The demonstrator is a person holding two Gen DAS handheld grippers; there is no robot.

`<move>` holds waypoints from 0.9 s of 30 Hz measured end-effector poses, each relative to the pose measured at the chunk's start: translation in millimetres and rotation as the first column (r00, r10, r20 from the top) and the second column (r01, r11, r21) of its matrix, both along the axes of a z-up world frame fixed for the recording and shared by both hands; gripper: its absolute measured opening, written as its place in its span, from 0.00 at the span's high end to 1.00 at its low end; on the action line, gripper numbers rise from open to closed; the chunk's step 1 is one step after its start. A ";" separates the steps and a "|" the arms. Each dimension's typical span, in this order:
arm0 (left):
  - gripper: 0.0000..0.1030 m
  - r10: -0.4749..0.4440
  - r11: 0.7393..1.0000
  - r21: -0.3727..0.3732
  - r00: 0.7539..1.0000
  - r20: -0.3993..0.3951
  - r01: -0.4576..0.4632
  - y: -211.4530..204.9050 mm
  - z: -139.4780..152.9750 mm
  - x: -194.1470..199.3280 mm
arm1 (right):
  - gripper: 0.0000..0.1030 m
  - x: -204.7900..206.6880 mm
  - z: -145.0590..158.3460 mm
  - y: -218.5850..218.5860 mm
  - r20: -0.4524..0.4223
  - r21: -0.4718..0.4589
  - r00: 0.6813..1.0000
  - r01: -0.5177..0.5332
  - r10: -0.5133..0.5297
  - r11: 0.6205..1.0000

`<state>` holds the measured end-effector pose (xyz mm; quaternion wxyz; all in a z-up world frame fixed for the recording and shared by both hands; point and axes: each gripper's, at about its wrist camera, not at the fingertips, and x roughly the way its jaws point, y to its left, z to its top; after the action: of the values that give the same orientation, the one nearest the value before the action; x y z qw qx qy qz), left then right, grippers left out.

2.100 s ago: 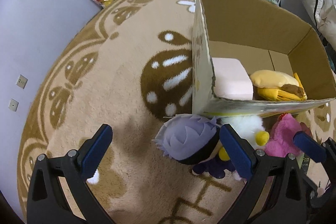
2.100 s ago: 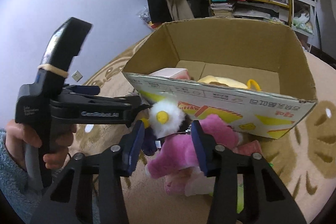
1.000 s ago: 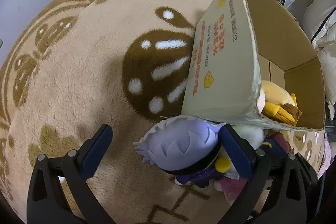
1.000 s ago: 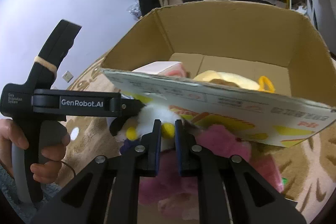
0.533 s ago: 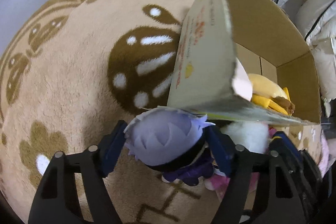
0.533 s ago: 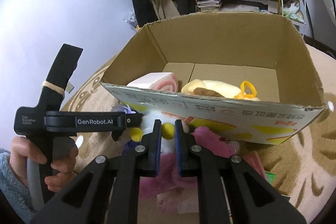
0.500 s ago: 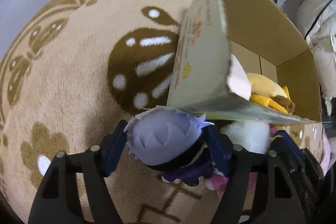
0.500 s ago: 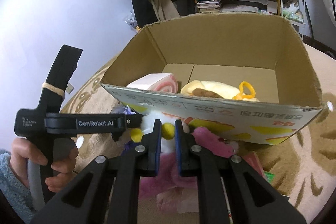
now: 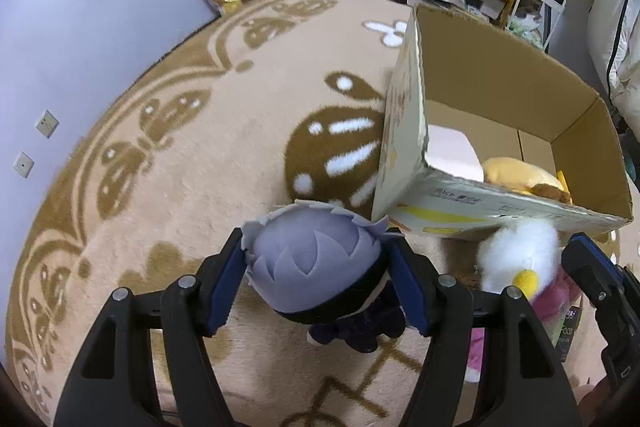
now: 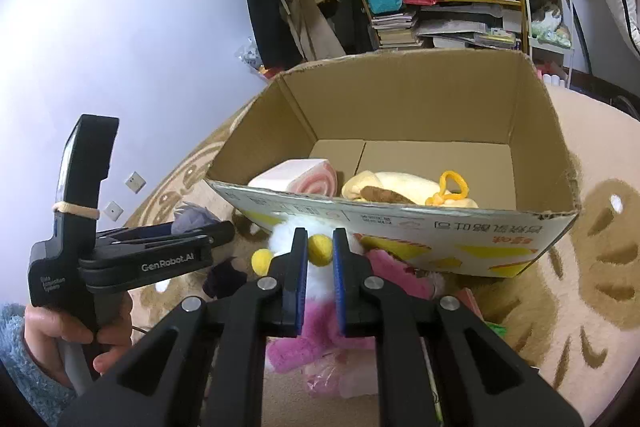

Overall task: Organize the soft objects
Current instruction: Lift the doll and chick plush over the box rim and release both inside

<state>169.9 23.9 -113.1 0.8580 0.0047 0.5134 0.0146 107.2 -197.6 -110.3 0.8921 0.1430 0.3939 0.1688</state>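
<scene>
Two plush toys are being gripped at once, just outside the cardboard box [image 10: 500, 131] on the rug [image 9: 200, 155]. The purple-haired doll [image 9: 316, 267] is being squeezed by its head between the pads of the left gripper [image 9: 316, 285], whose jaws have just been closing on it. The white-and-pink plush [image 10: 320, 259] is being pinched in the closed right gripper [image 10: 319, 281]. Both are probably being held clear of the rug so that the box wall can be cleared.
</scene>
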 end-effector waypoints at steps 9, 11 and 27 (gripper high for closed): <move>0.35 -0.015 0.996 0.085 0.995 0.102 0.006 -1.0 35.5 -3.8 | 0.88 -10.8 25.0 -12.7 0.039 0.046 0.999 0.035 -0.036 0.998; 0.35 -0.023 0.994 0.108 0.991 0.135 0.008 -2.0 47.1 -4.9 | 0.88 -13.2 33.7 -16.0 0.061 0.048 0.997 0.042 -0.045 0.998; 0.34 -0.142 0.975 0.210 0.919 0.369 0.067 -36.3 118.4 8.8 | 0.88 5.1 99.6 -42.3 0.201 0.064 0.973 0.101 -0.112 0.993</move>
<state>178.7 -12.4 5.3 0.9364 0.1126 0.3317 0.0191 112.3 -240.0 -10.8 0.9314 0.1696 0.2875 0.1451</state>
